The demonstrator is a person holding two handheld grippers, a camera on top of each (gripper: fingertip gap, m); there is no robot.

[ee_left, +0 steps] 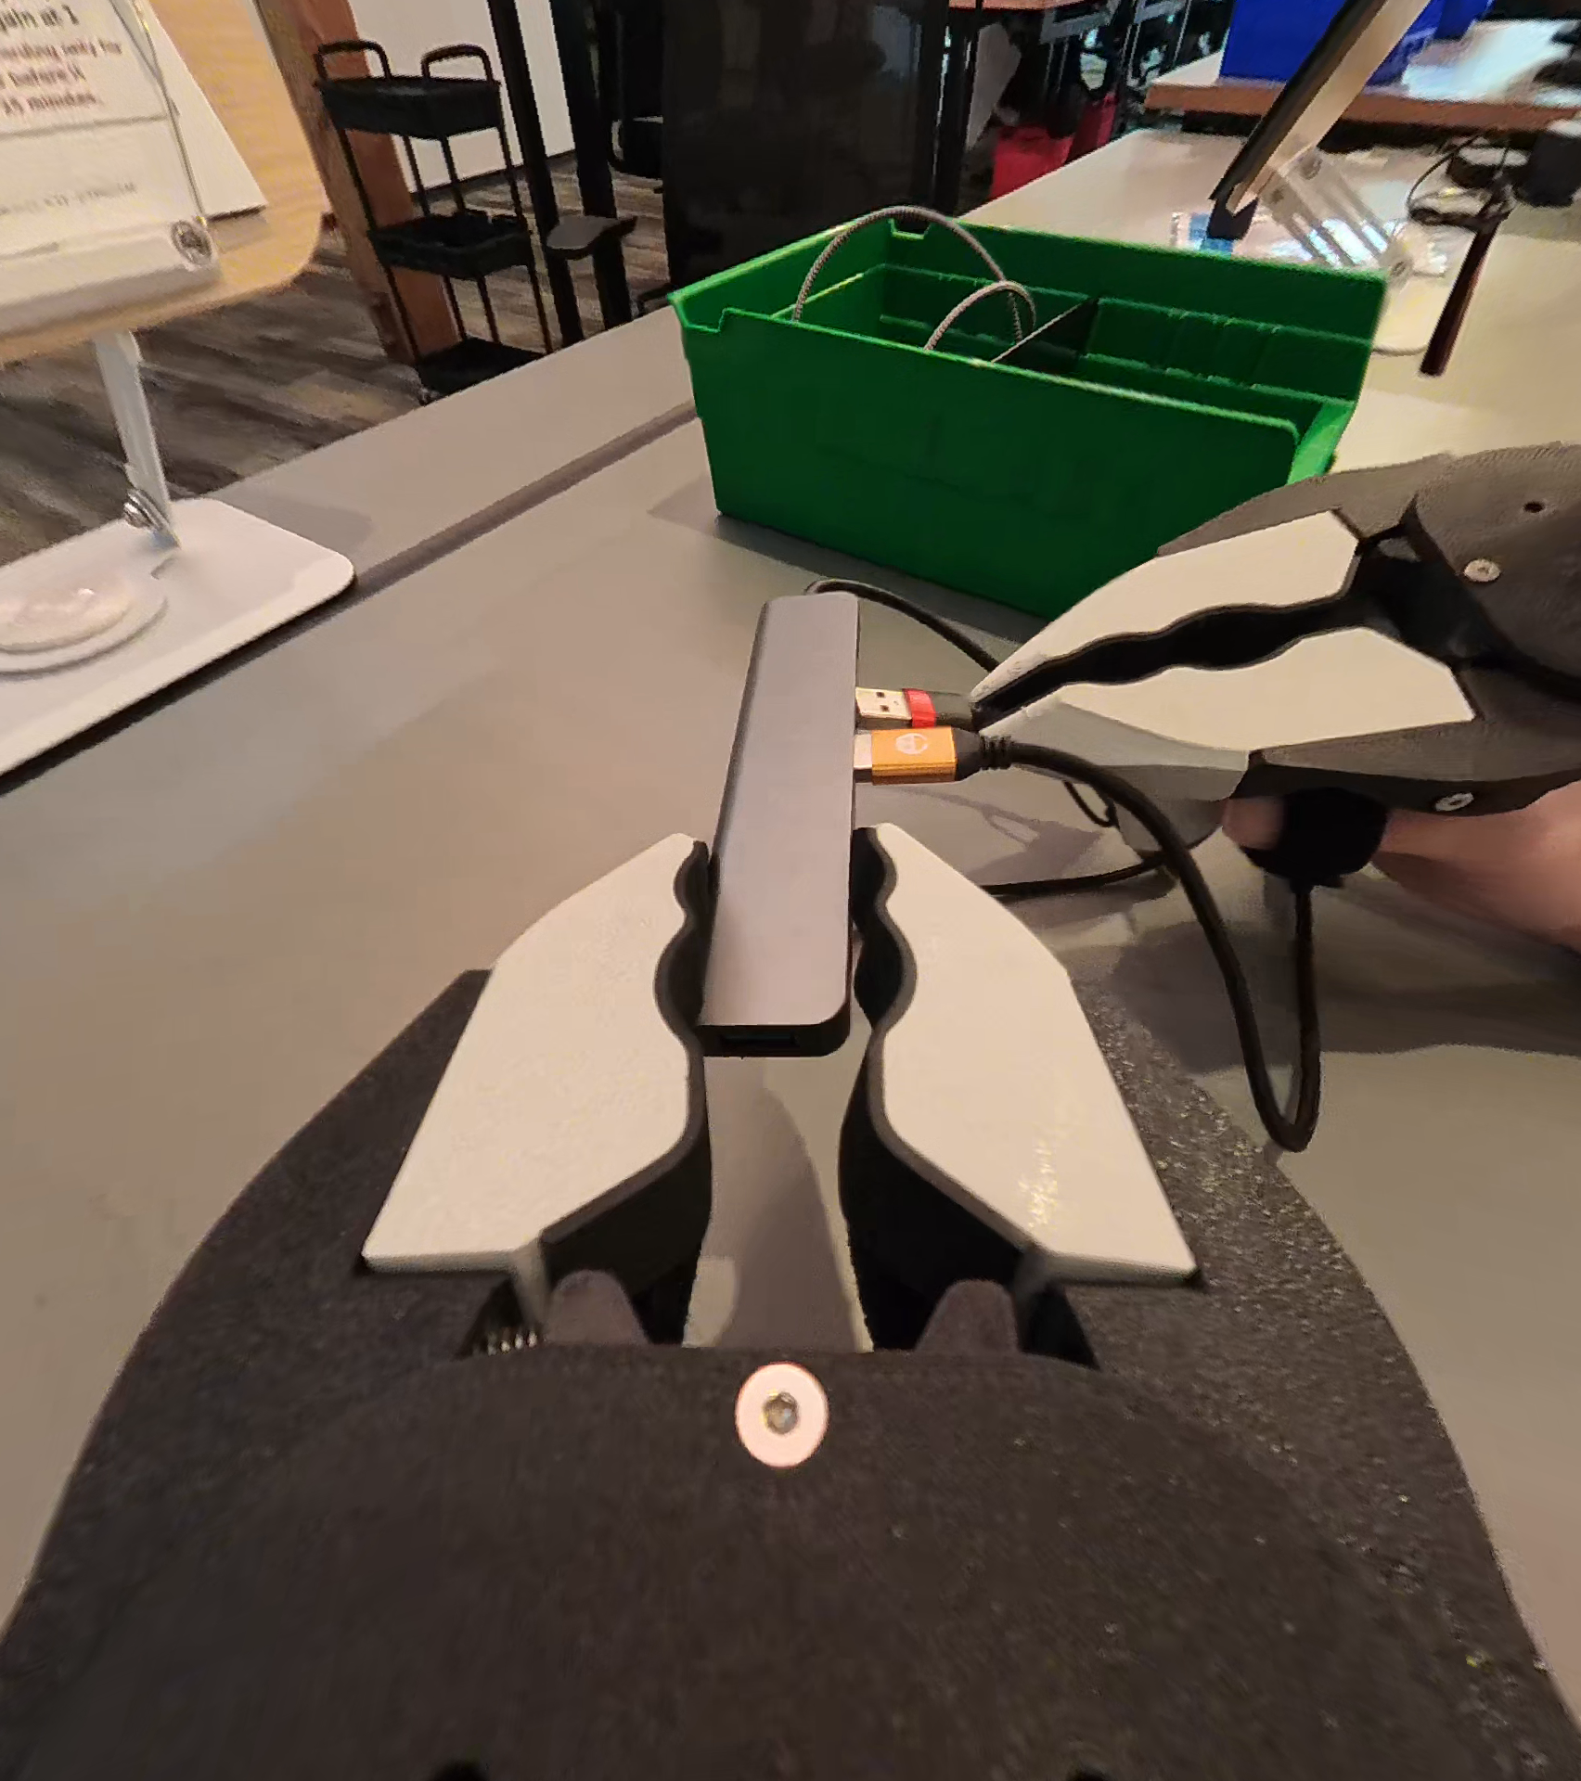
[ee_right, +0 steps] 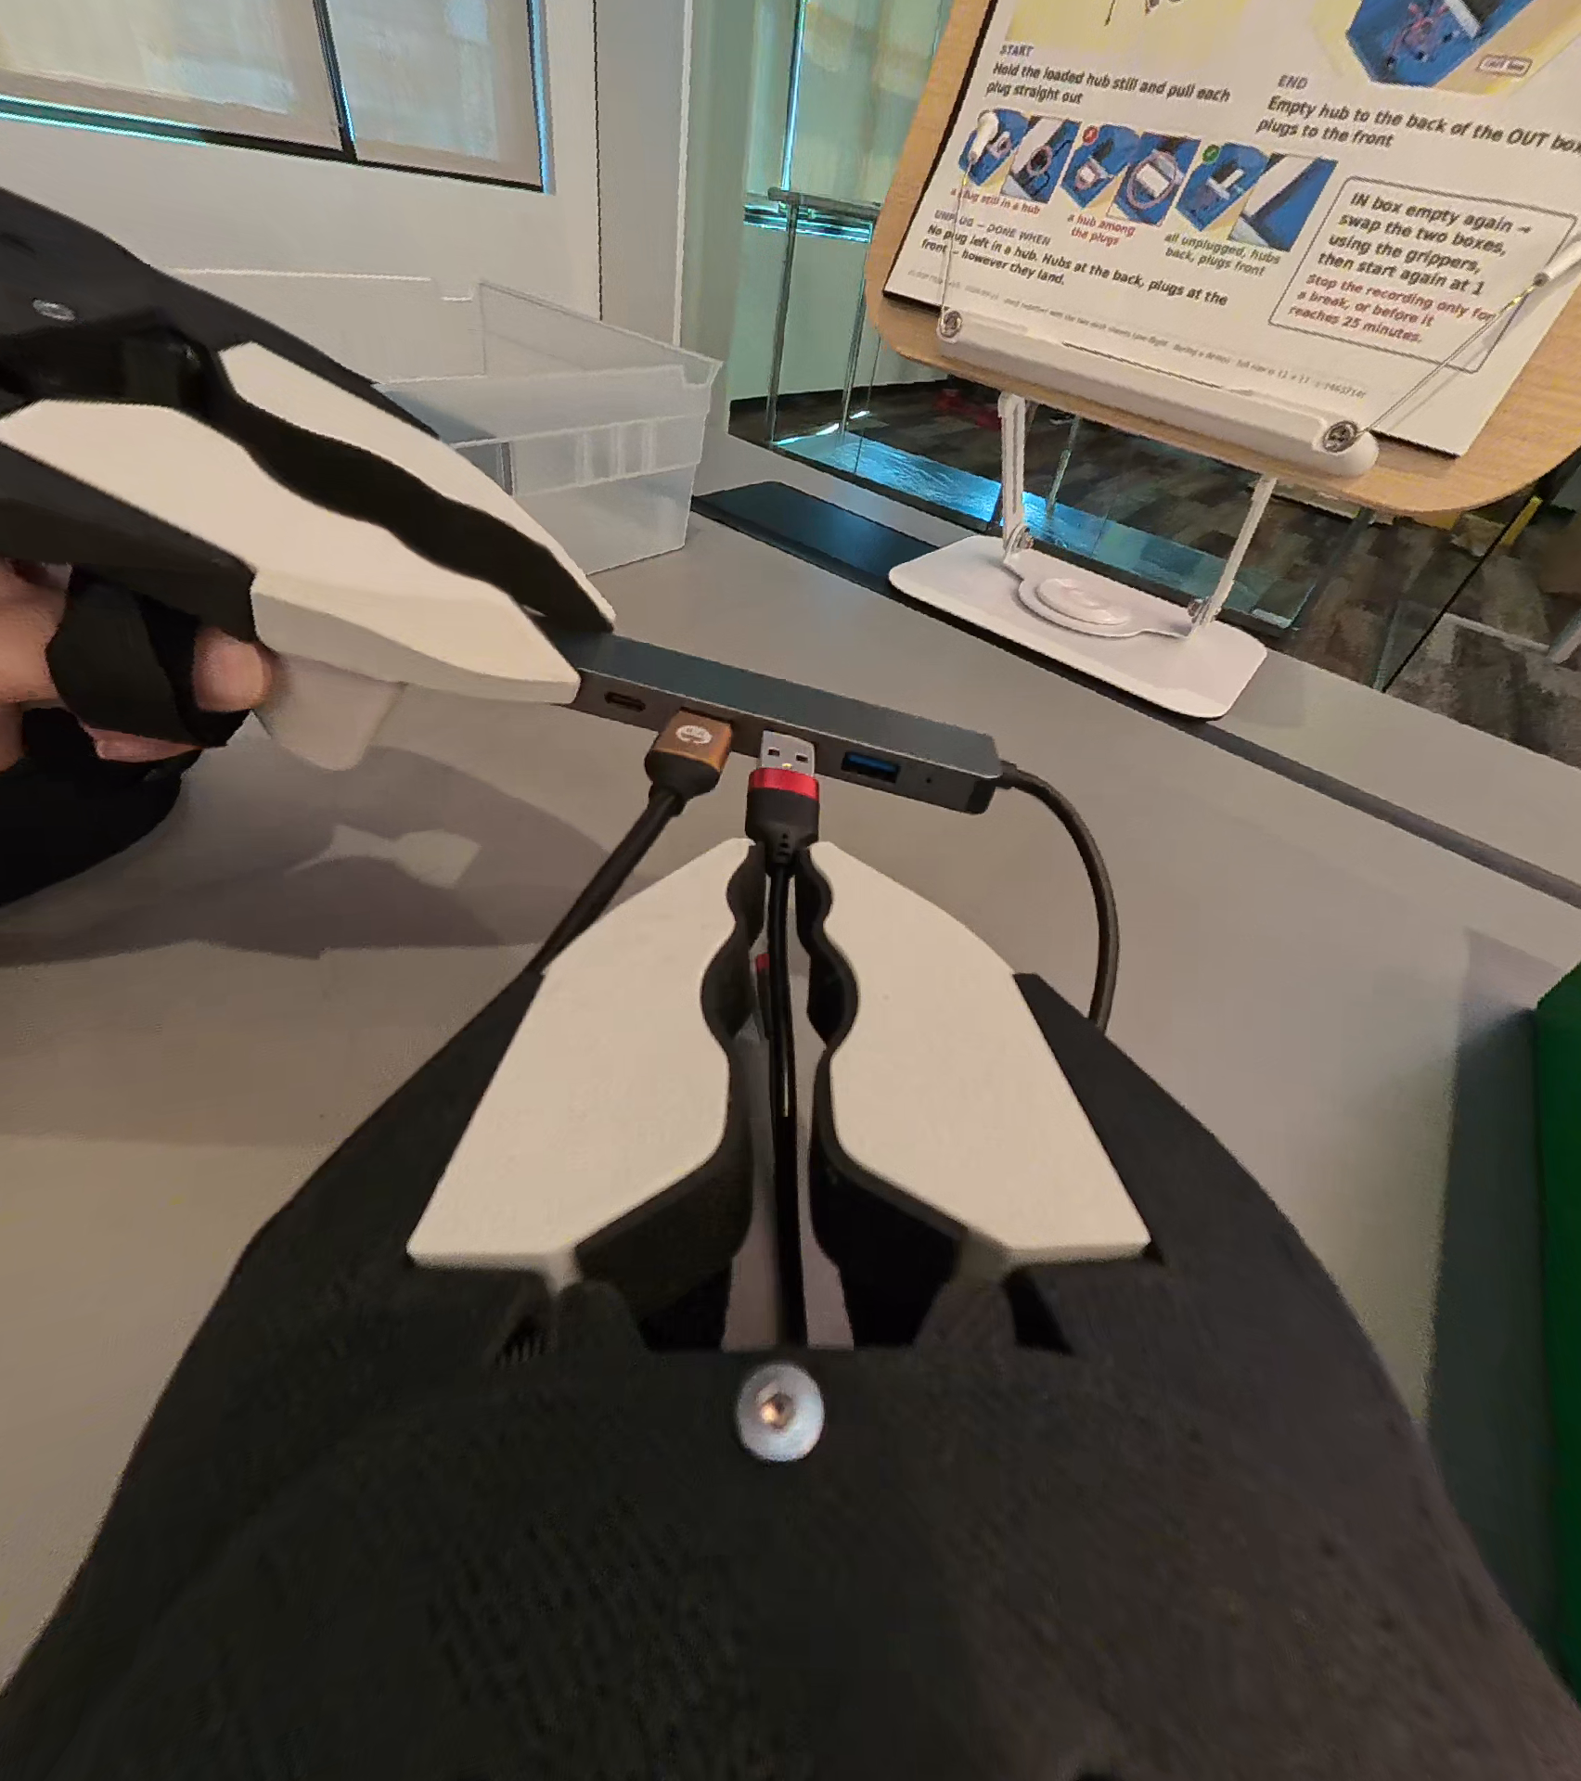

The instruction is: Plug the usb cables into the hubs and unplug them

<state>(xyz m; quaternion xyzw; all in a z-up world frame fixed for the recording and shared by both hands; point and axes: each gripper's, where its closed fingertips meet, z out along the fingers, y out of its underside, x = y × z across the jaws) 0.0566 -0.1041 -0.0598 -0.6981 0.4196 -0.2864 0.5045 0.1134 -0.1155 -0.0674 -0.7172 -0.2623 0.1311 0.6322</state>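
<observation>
1. Left gripper: fingers narrow, clamped on near end of the slim dark-grey metal USB hub. Hub held just above the grey table, long side w/ ports facing the right gripper.
2. Right gripper: fingers nearly closed, pinching the black cable just behind the red-collared silver USB-A plug.
3. Red plug: metal tip at the hub's port, most of shell still exposed. Not seated. Going in or coming out: can't tell.
4. Orange-gold metal-shell USB plug: seated in adjacent port, cable trailing over table.
5. Blue-tongued port and small oval port: empty.
6. Green plastic divided bin behind hub holds grey braided cables; more work likely left.
7. Progress est.: mid-task. One plug in, one partial.
</observation>
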